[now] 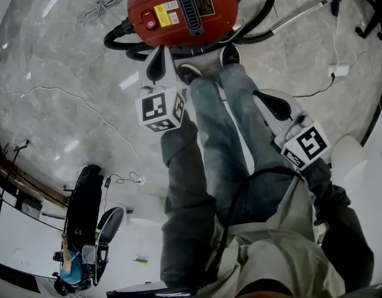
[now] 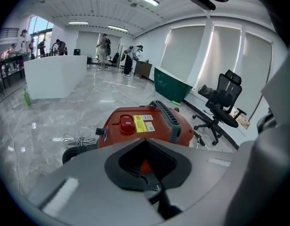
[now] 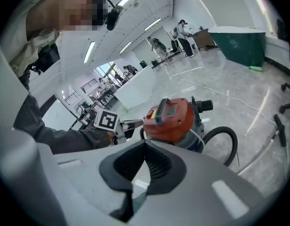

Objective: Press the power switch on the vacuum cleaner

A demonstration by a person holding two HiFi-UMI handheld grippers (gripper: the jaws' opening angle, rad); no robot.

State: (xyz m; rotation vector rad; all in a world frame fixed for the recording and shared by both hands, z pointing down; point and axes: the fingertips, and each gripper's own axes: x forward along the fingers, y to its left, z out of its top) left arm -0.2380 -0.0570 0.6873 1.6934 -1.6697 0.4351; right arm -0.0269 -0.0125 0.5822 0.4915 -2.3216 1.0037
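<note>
The red vacuum cleaner (image 1: pixel 181 11) stands on the marble floor in front of the person's feet. Its red power switch (image 1: pixel 148 18) sits on top, left of a yellow label. My left gripper (image 1: pixel 158 51) is shut and empty, its tips just short of the vacuum's near edge and below the switch. In the left gripper view the switch (image 2: pixel 127 124) lies a little beyond and left of my shut left gripper (image 2: pixel 145 141). My right gripper (image 1: pixel 260 94) is shut and empty, held back beside the person's right leg. It looks at the vacuum (image 3: pixel 170 119) from the side.
A black hose (image 1: pixel 260 17) loops round the vacuum, with a metal wand (image 1: pixel 296 14) at its right. A coiled white cable (image 1: pixel 104 5) lies at top left. The person's shoes (image 1: pixel 189 72) stand against the vacuum. An office chair (image 2: pixel 220 100) stands to the right.
</note>
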